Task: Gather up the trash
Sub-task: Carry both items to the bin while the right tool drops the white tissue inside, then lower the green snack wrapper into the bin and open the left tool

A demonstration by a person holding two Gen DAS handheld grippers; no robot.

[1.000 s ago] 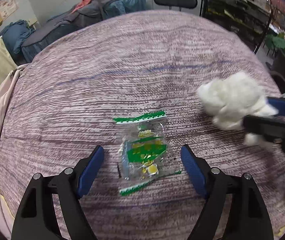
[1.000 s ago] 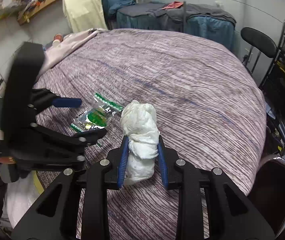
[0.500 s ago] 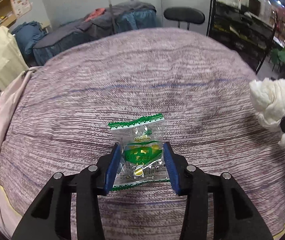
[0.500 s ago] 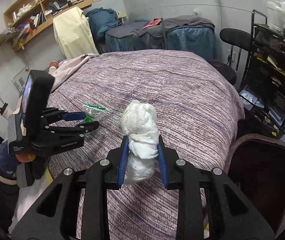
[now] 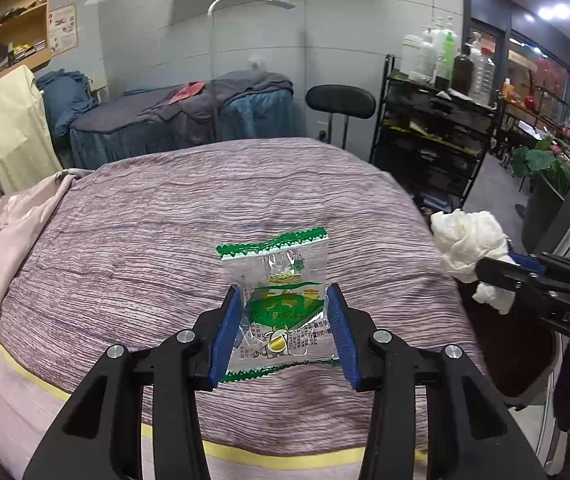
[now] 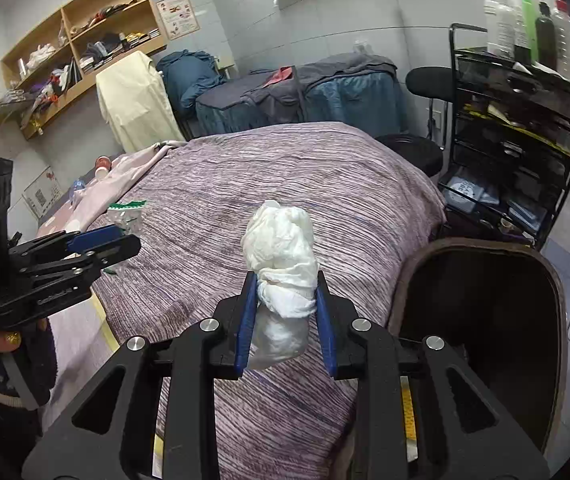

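Observation:
A clear snack wrapper with green print [image 5: 281,300] hangs lifted above the purple bed cover, and my left gripper [image 5: 285,334] is shut on its lower half. The wrapper's green-edged top [image 6: 127,210] pokes up beyond the left gripper [image 6: 97,242] in the right wrist view. A crumpled white tissue wad [image 6: 281,260] stands upright between the blue pads of my right gripper [image 6: 285,318], which is shut on it. The same wad [image 5: 471,246] and right gripper [image 5: 517,268] show at the right of the left wrist view. A dark, open trash bin [image 6: 485,320] stands just right of the tissue, beside the bed.
The purple striped bed cover [image 5: 165,240] fills the middle, with a pink blanket [image 5: 1,248] along its left edge. A black shelving cart [image 6: 525,140] with bottles and a black stool [image 5: 341,100] stand beyond the bed's right side. A second covered bed [image 5: 181,120] sits at the back.
My left gripper shut on the wrapper and lifted it off the bed. Both grippers rose and swung toward the right, bringing the bin into the right wrist view.

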